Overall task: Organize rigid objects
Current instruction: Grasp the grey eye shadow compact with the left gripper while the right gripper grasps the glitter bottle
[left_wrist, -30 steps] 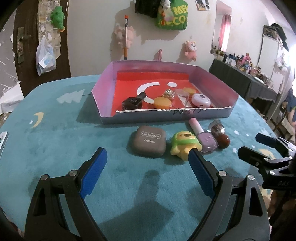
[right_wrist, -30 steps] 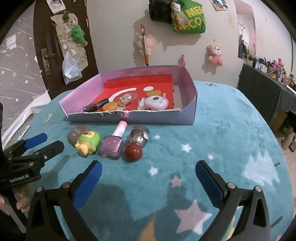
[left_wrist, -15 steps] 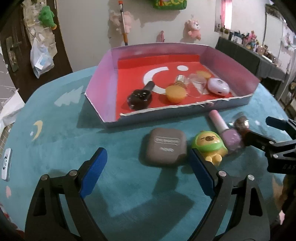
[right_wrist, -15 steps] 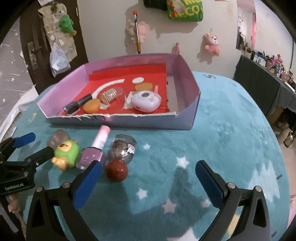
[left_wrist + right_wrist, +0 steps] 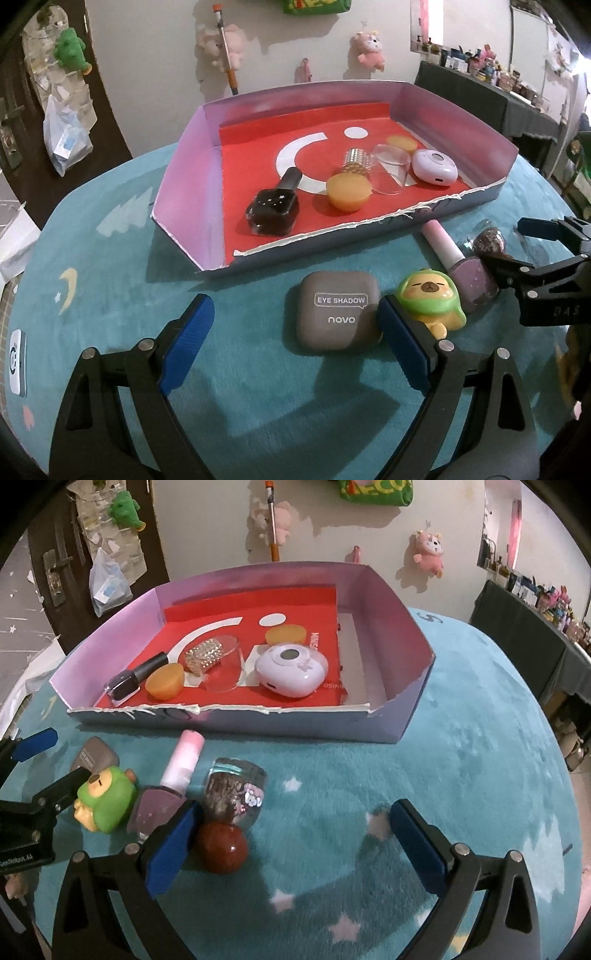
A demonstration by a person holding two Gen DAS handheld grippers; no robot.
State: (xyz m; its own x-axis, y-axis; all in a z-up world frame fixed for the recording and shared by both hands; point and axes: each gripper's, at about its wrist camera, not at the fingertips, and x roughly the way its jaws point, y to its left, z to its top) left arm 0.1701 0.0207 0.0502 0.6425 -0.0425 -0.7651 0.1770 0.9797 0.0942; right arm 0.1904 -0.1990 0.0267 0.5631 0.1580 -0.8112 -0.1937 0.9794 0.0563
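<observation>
A grey eye shadow case lies on the teal cloth in front of the pink box. Beside it are a green-hooded toy, a purple nail polish bottle and a glitter jar. My left gripper is just in front of the case, its jaws opening. Its right pad sits between case and toy, and neither pad presses on the case. My right gripper stands open low over the cloth. A red ball lies between its jaws, against the left pad.
Inside the box lie a dark nail polish bottle, an orange puck, a clear cup and a lilac device. A white gadget lies at the table's left edge. A dark shelf stands far right.
Both grippers have come forward and a little lower toward the row of objects. The left now reaches the eye shadow case, and the right now straddles the red ball.
</observation>
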